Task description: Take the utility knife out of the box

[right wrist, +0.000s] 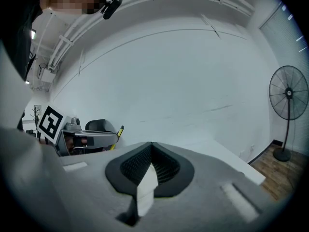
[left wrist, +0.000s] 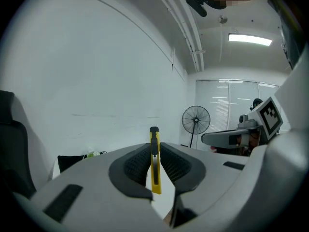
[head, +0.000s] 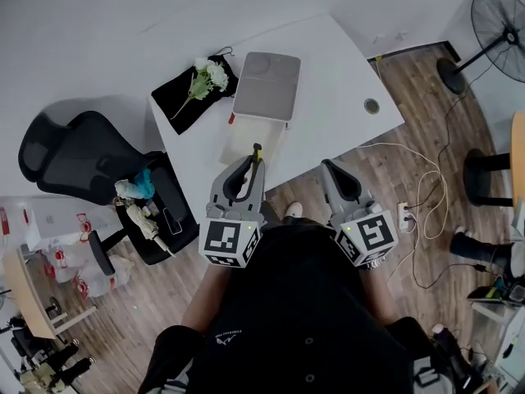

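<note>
Utility knife (left wrist: 154,162) stands upright, clamped in left hand-held gripper (head: 249,166).

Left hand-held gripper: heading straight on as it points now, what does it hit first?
Probably nothing near: the left hand-held gripper, shut on the utility knife, seems to aim over the box at the bare white wall; its height is unclear.

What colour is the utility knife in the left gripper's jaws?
The utility knife is yellow with a black tip, clearest in the left gripper view.
</note>
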A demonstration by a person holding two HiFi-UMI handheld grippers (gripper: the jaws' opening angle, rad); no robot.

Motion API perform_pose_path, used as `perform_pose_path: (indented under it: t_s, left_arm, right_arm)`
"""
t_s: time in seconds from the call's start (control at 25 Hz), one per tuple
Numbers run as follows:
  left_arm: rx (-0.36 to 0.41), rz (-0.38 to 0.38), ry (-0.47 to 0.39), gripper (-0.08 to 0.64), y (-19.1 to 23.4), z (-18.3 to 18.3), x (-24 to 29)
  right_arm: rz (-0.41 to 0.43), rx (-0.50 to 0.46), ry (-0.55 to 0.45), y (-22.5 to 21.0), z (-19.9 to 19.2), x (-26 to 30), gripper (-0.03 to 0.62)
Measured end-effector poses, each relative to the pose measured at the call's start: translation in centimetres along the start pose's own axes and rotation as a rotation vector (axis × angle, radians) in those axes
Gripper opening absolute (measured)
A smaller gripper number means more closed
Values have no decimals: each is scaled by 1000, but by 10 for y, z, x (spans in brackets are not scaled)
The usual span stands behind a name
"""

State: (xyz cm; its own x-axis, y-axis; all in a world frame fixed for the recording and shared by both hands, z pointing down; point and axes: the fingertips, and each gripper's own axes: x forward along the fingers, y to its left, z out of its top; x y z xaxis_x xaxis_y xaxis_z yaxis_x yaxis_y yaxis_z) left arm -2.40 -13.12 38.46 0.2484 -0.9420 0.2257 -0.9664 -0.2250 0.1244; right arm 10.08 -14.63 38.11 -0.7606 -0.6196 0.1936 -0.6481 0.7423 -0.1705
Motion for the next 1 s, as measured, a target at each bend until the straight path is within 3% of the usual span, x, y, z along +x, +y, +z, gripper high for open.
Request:
perform_pose_path:
  t_s: [0.44,0.64,1.0]
  left_arm:
    - [37,-33,-83,59,-2,38,6]
    - [61,-40,-108,60,-3,55,8]
    - [96,-41,-226,60,2,117,6]
  right_arm:
    - [-2,-11,-82,-5,48,-6,5]
    - [5,-75,-100,-6,67,-4,5]
    - [45,-127,-181,-5,119,-6,5]
